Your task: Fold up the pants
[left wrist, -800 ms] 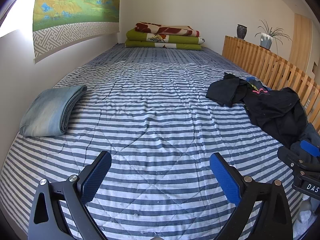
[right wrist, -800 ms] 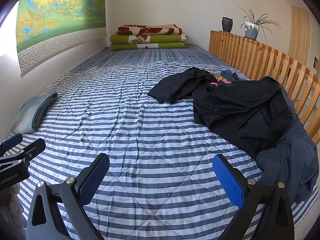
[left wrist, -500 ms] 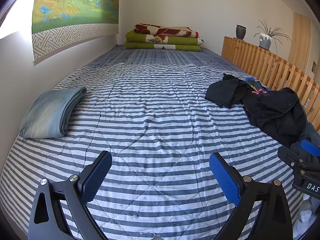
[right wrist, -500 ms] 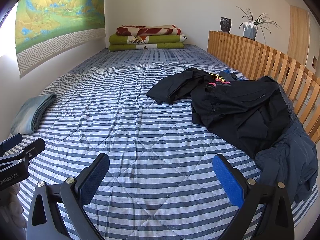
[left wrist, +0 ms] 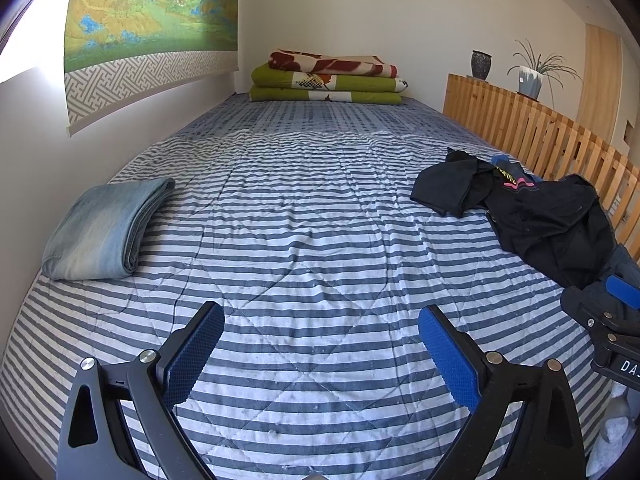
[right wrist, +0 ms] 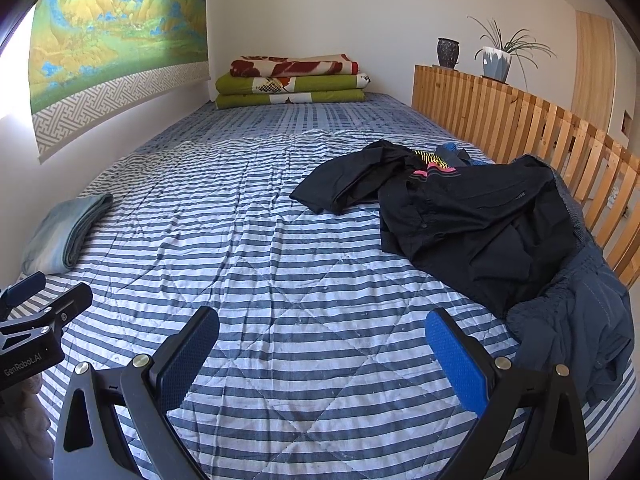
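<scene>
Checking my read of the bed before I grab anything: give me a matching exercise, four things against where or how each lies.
Things:
1. jeans
2. black clothes
3. blankets
4. plant

Places or states:
A. stacked at the far end of the bed
B. on the wooden rail's ledge, beside a dark vase
C. folded, by the wall with the hanging
D. crumpled in a heap near the wooden rail

Pairs: 1-C, 2-D, 3-A, 4-B
</scene>
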`<action>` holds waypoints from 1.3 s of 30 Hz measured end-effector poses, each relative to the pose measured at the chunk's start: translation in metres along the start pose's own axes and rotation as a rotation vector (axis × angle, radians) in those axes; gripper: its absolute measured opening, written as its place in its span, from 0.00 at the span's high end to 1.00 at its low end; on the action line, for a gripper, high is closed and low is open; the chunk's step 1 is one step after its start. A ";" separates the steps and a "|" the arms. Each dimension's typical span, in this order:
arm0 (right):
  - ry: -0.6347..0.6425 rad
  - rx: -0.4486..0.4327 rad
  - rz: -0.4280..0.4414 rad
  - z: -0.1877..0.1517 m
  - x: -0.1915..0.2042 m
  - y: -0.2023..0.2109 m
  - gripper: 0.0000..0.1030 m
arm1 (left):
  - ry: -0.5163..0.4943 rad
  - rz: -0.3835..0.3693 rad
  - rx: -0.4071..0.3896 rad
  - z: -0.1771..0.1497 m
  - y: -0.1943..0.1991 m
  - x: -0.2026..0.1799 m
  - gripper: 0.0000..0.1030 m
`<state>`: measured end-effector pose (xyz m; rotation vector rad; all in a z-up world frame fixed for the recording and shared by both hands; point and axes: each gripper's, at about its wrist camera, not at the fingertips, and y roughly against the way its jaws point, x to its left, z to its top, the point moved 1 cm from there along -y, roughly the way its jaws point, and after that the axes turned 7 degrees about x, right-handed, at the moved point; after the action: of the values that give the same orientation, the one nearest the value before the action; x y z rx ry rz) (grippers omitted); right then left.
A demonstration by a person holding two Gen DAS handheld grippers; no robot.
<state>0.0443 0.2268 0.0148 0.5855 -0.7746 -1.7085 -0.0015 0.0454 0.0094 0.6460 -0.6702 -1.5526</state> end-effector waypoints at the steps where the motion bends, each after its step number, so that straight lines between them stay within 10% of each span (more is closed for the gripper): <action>1: 0.000 0.001 0.000 0.000 0.000 0.000 0.01 | 0.000 0.000 0.001 0.000 0.000 0.000 0.03; 39: 0.001 0.005 -0.004 0.000 -0.001 0.000 0.01 | -0.009 -0.002 0.004 0.000 -0.002 -0.005 0.03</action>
<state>0.0444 0.2278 0.0147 0.5912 -0.7782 -1.7100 -0.0025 0.0507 0.0083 0.6436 -0.6793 -1.5573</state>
